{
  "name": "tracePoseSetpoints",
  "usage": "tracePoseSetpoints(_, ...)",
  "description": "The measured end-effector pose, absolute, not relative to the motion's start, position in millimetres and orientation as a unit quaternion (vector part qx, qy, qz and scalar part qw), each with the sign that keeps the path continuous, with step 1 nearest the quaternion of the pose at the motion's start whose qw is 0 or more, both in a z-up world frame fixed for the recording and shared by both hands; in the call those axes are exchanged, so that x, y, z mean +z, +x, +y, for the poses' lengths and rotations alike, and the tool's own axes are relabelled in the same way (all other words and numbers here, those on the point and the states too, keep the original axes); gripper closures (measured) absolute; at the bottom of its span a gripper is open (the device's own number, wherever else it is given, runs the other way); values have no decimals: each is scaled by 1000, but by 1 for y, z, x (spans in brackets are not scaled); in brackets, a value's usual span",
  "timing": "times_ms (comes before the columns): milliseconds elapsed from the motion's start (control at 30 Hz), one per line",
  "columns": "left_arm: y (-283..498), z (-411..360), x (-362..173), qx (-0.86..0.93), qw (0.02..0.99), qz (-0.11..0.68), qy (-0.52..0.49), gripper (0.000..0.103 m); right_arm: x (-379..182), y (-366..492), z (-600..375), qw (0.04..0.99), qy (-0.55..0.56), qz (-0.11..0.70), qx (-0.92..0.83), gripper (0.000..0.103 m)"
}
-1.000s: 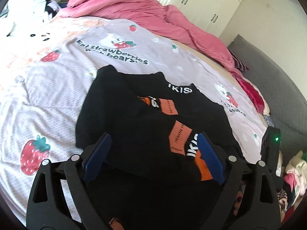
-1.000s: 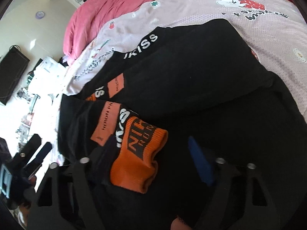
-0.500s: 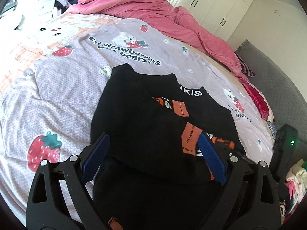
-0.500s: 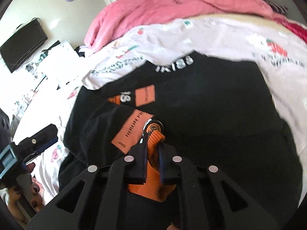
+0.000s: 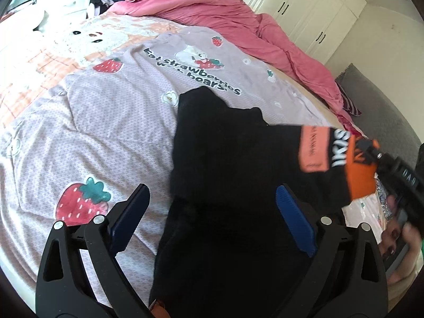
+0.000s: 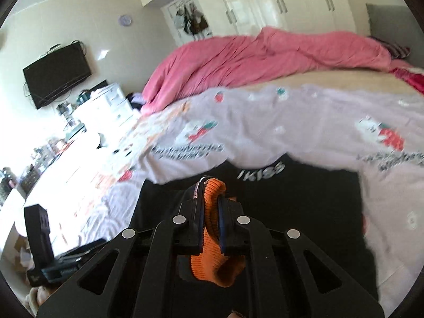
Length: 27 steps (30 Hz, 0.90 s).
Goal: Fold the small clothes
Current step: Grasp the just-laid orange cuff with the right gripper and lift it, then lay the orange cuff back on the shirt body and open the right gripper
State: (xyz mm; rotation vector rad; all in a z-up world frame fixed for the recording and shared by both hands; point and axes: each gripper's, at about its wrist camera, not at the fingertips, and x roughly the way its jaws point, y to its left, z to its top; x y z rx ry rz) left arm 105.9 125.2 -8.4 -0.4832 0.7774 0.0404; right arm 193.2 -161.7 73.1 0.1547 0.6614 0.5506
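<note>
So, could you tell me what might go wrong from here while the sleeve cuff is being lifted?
1. The right gripper is shut on only the orange cuff, so the ribbed knit could slip from its jaws as the sleeve stretches.
2. The left gripper hangs open above the black sweater without pinning it, so the body may drag across the strawberry bedsheet and spoil the earlier fold.
</note>
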Motion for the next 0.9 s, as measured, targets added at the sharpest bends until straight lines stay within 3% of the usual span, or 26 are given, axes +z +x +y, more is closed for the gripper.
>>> tracePoseSetpoints(500,131,133,7,43,903,366,-220,14,39,212,-229,928,75,333,153,96)
tracePoseSetpoints(600,145,128,5,36,900,369,-231,20,30,213,-239,927,77,339,140,96)
tracePoseSetpoints(733,165,109,-1,10,895,382,-229,41,21,214,-244,925,76,349,130,96)
tracePoseSetpoints(900,187,75,-10,-23,892,401,-208,48,18,216,-244,924,70,354,128,96)
